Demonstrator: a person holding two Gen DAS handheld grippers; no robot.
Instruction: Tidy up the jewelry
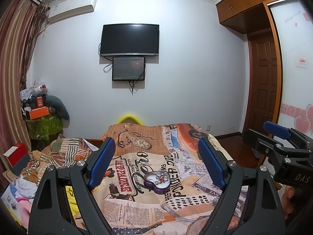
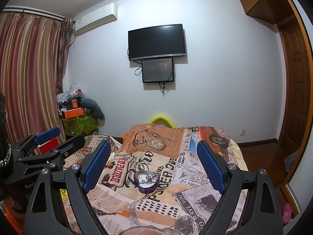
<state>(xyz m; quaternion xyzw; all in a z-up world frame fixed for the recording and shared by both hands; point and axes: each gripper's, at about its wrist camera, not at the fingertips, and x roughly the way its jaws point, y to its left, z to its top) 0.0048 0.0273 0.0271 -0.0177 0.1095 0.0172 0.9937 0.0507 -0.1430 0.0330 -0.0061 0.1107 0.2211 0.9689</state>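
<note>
A purple heart-shaped jewelry box lies open on the patterned bedspread, with small jewelry pieces on its white lining. It also shows in the right wrist view. My left gripper is open and empty, held above and short of the box. My right gripper is open and empty, likewise short of the box. Each gripper shows at the edge of the other's view: the right one, the left one.
The bed fills the foreground. A pile of boxes and bags stands at the far left corner by the curtain. A TV hangs on the far wall. A wooden door and wardrobe are at right.
</note>
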